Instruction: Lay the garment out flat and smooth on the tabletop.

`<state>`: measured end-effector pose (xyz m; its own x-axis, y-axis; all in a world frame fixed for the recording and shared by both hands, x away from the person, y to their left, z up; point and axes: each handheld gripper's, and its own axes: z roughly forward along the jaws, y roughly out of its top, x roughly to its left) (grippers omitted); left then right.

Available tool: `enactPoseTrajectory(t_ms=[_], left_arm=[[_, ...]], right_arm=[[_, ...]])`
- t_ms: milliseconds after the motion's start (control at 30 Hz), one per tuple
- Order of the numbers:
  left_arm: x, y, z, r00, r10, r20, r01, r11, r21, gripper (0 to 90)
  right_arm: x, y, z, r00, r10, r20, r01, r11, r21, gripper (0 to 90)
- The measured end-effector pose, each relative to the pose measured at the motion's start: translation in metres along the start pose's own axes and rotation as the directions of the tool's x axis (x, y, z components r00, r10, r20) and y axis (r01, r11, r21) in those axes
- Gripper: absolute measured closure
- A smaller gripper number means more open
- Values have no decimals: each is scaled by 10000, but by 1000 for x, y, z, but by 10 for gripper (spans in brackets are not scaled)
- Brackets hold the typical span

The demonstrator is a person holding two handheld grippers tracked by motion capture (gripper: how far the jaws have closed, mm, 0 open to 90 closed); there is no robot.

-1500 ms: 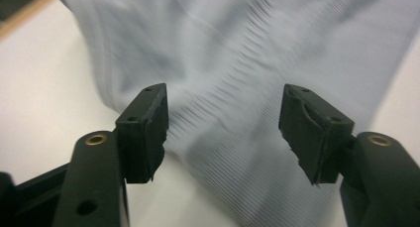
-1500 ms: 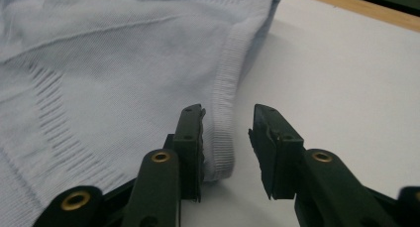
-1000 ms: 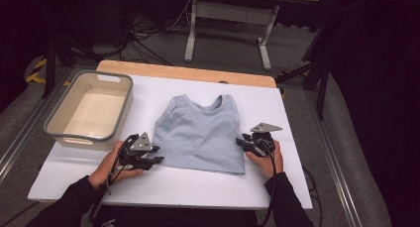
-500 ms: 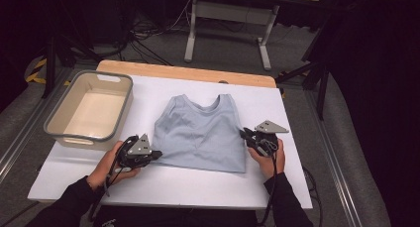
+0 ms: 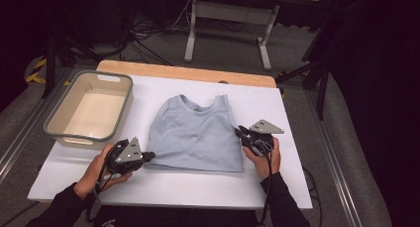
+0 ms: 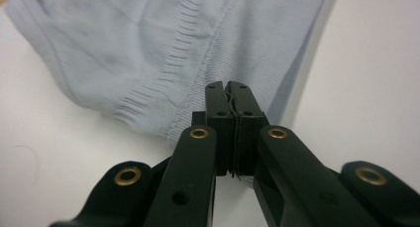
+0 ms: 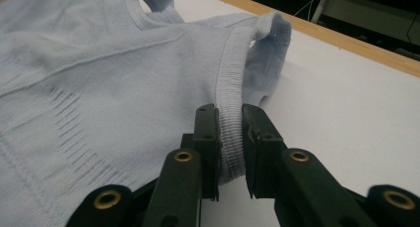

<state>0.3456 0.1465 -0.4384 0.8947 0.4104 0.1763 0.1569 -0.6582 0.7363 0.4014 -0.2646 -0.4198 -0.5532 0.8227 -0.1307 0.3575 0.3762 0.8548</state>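
The pale blue knit top (image 5: pixel 195 135) lies spread flat in the middle of the white surface (image 5: pixel 292 187), neckline toward the far edge and hem toward the near edge, with a grey bin (image 5: pixel 89 110) standing at the surface's left edge. The left hand-held gripper (image 6: pixel 229 95) has just closed tight on a thin pinch of fabric at the top's lower left corner, by the side seam; the right hand-held gripper (image 7: pixel 229 119) has likewise been closing and now clamps the thick ribbed armhole band at the top's right side, its jaws held narrowly apart by that band. The main risk I see lies in the uneven grips: the left bite is slight and near the very edge of the cloth, so a pull could draw the fabric out from between the pads and drop that corner. The right grip sits higher up the garment than the left, so lifting both together would likely skew the top, bunching it or dragging the loose shoulder straps across the surface instead of folding cleanly.
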Motion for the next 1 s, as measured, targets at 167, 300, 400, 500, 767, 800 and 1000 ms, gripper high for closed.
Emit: enactPoseTrajectory(t_ms=[167, 300, 400, 500, 767, 800, 1000], left_arm=[[-7, -2, 14, 9986, 176, 499, -195, 9991, 379, 883], [-10, -3, 19, 9972, 148, 729, -183, 9987, 479, 883], [-10, -2, 19, 9972, 183, 730, -209, 9992, 342, 880], [-7, -2, 17, 9975, -74, 698, 77, 10000, -40, 869], [9, 10, 9, 9977, -667, 85, 672, 9913, -1127, 691], [11, 12, 9, 9978, -662, 47, 663, 9908, -1180, 692], [32, 28, 12, 9934, -966, -621, 842, 9806, -1769, 645]], right_arm=[[-1, -7, 4, 9997, -182, 135, 175, 9986, 504, 771], [-4, -12, 4, 9998, -91, 153, 81, 9977, 666, 770], [-4, -15, 6, 9994, -238, 253, 215, 9959, 882, 768], [-5, -16, 7, 9993, -270, 266, 243, 9949, 977, 767], [-5, -15, 6, 9992, -281, 292, 251, 9947, 997, 764], [-5, -15, 6, 9992, -278, 294, 247, 9948, 988, 760], [-5, -13, 3, 9990, -199, 411, 168, 9970, 752, 733]])
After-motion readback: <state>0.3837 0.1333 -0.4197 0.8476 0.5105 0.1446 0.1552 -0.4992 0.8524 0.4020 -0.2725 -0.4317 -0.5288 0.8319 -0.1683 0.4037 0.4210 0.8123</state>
